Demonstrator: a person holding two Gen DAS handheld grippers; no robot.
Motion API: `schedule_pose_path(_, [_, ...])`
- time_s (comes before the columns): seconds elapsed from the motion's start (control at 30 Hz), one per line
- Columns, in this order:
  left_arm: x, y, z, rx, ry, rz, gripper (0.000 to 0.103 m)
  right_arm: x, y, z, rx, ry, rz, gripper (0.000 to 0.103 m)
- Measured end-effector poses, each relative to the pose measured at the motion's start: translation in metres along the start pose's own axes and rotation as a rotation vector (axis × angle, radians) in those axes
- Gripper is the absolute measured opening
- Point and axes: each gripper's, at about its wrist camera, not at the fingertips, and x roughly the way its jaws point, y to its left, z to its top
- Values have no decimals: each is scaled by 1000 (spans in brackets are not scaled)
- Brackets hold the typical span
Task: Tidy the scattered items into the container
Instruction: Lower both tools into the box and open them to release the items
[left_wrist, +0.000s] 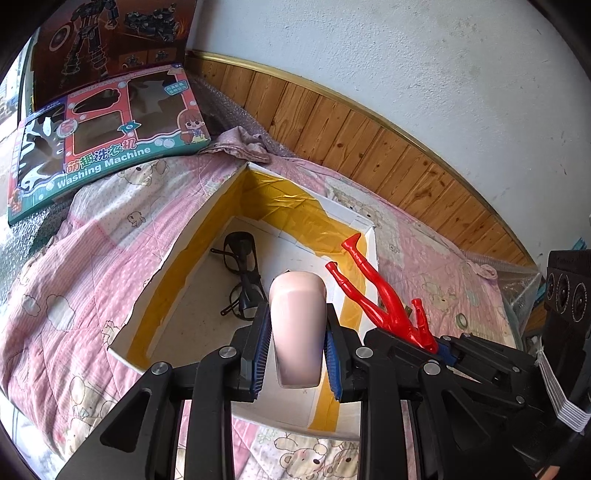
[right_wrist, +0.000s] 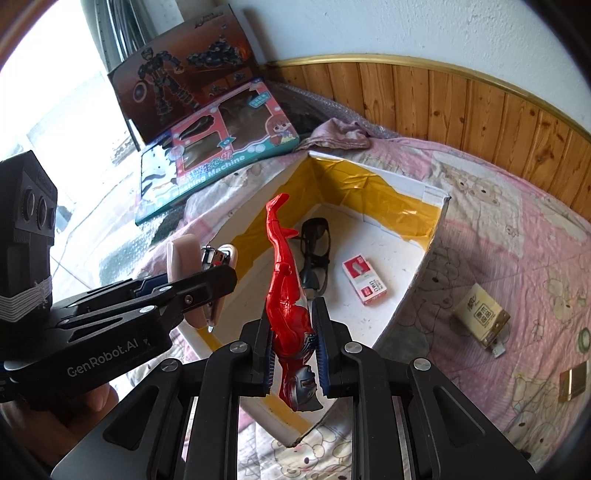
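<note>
Together both grippers (left_wrist: 295, 347) (right_wrist: 295, 350) hover over the box (right_wrist: 417, 291).

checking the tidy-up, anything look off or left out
Two packs lie on the quilt outside the box: a yellow pack and a brown pack. The box's near corner looks torn.

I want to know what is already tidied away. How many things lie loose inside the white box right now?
2: black glasses on the floor of the white box near the middle, and a small red and white packet to their right. The grippers hide part of the near floor, so more could be there.
</note>
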Motion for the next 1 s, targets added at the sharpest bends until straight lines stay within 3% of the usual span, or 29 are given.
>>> schedule_pose_path(0.47, [35,20,7,11,95,63,28,44,-16,26,11,69,25,19])
schedule_pose_path(0.87, [61,33,7,47,172,114,28,79,-12,15,-41,177,26,19])
schedule_pose_path(1.0, [70,35,7,52,190,105,29,82,-11,12,-64,180,9,30])
